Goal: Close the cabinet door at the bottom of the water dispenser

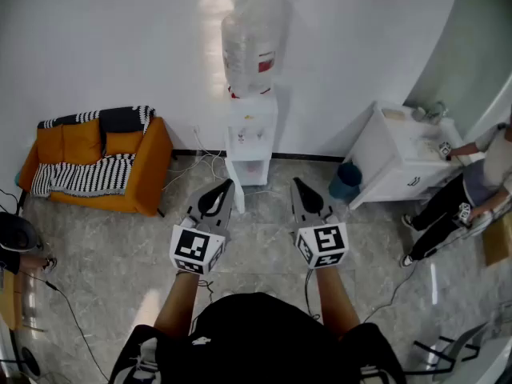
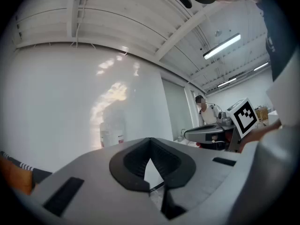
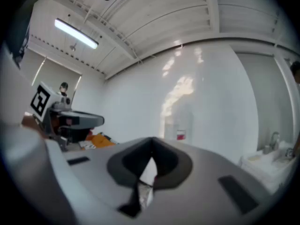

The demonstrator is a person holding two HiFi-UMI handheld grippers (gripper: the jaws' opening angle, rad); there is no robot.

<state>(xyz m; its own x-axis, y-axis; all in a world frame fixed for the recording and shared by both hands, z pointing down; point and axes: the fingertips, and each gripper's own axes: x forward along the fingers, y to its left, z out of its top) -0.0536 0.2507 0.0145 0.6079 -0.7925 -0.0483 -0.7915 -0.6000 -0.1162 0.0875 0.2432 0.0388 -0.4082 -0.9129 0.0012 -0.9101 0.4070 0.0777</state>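
Observation:
The white water dispenser stands against the back wall with a clear bottle on top. Its bottom cabinet door hangs open, swung out on the left side toward me, and the compartment behind it shows. My left gripper is shut and empty, its tip just left of the door's edge and in front of it. My right gripper is shut too, right of the dispenser's base. In the left gripper view the shut gripper hides the cabinet; only the bottle shows. The right gripper view shows the shut gripper below the bottle.
An orange sofa with striped blankets sits left of the dispenser, with cables on the floor between them. At the right are a blue bin, a white sink cabinet and a person. Another person is at the left edge.

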